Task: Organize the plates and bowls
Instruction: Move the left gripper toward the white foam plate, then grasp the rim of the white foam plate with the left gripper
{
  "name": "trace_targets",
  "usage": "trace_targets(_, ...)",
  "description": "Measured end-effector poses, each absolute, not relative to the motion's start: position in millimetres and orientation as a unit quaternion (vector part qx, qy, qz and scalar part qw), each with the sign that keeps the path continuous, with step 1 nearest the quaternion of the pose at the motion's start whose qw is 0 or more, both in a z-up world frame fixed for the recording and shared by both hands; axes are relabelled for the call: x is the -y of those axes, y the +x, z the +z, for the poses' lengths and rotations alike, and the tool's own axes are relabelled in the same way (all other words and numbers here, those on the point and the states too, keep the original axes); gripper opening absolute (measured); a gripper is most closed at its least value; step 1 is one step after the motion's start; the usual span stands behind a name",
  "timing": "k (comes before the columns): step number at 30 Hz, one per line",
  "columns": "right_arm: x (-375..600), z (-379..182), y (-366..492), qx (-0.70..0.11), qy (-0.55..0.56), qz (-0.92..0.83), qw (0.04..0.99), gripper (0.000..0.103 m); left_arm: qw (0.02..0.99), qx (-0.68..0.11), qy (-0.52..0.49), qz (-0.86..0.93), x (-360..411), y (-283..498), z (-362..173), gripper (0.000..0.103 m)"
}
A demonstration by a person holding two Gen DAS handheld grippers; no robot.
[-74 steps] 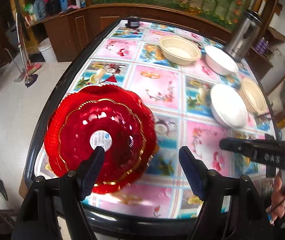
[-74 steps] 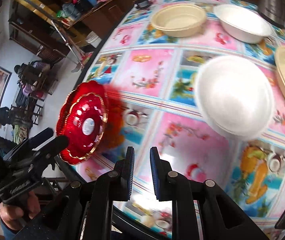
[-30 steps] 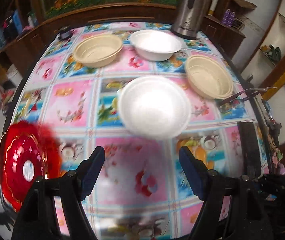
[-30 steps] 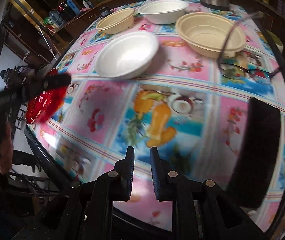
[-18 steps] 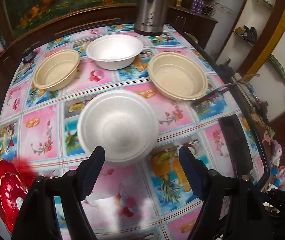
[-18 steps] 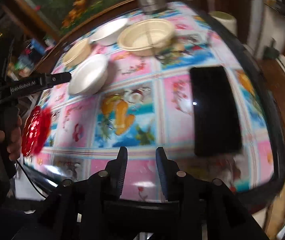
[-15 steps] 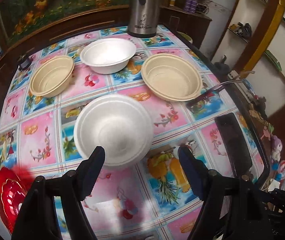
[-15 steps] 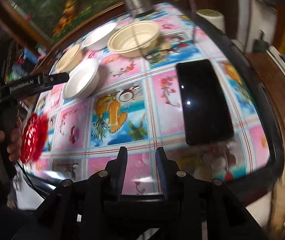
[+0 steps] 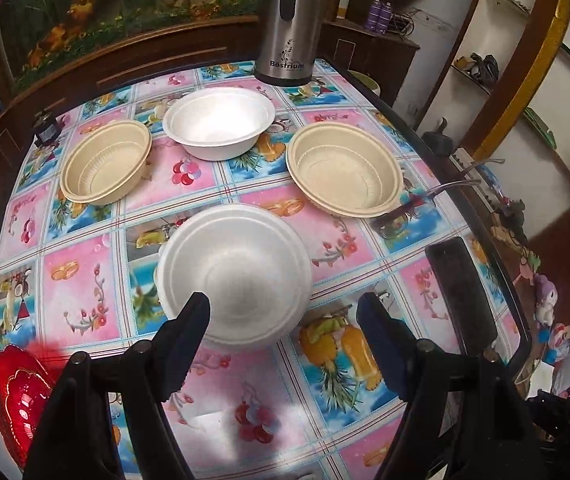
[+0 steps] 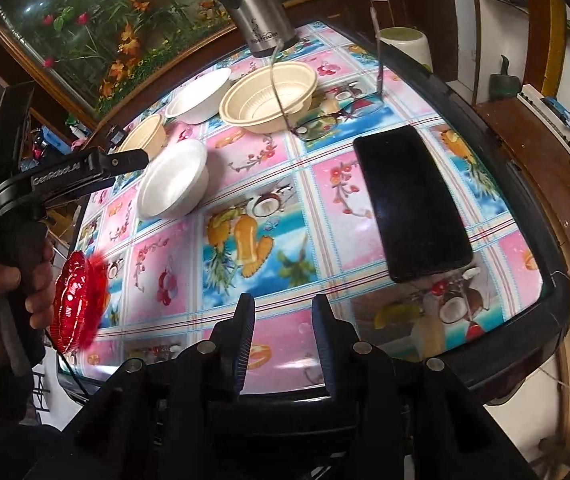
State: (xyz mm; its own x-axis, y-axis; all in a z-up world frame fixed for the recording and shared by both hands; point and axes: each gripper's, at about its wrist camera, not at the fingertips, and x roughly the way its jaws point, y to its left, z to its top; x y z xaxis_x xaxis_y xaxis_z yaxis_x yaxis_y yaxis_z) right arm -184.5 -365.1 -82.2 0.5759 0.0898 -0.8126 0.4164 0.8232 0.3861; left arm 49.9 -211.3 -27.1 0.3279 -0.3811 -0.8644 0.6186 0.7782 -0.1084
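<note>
Left gripper (image 9: 285,320) spread wide and empty, one finger covering the near white bowl's (image 9: 241,268) lower rim, right gripper (image 10: 281,316) narrowly parted, empty, red plates (image 9: 17,396) cut off lower left.

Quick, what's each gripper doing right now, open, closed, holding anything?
Left gripper: open wide, empty, over the near white bowl.
Right gripper: jaws just opened partway, nothing between them, over the tablecloth.

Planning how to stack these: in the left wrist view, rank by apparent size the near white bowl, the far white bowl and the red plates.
1. Near white bowl, helped by closeness.
2. Far white bowl.
3. Red plates, cut off by the gripper and edge distortion, so unsure.
</note>
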Motion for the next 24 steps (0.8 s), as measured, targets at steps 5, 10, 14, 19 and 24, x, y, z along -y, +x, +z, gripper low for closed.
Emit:
trace_targets(5, 366.0, -76.6, -183.6, -0.446, 0.271, -0.106, 0.847, 0.032, 0.811, -0.481, 0.117, -0.311, 212.6, 53.1, -23.4, 0.075)
trace_targets(10, 370.9, -81.2, -179.9, -0.45, 0.286, -0.102, 0.84, 0.032, 0.811, -0.483, 0.12, -0.306, 210.9, 59.5, -27.1, 0.075)
trace_targets(14, 369.9, -77.5, -175.5, -0.442, 0.284, -0.101, 0.845, 0.032, 0.814, -0.488, 0.107, -0.297, 199.1, 64.3, -29.3, 0.075)
trace_targets(19, 356.5, -89.0, -165.3, -0.457, 0.284, -0.085, 0.839, 0.032, 0.816, -0.492, 0.102, -0.287, 179.7, 64.4, -35.4, 0.076)
trace_targets(24, 348.3, -99.9, -154.0, -0.465, 0.297, -0.062, 0.831, 0.032, 0.814, -0.503, 0.1, -0.272, 158.2, 65.9, -42.6, 0.076)
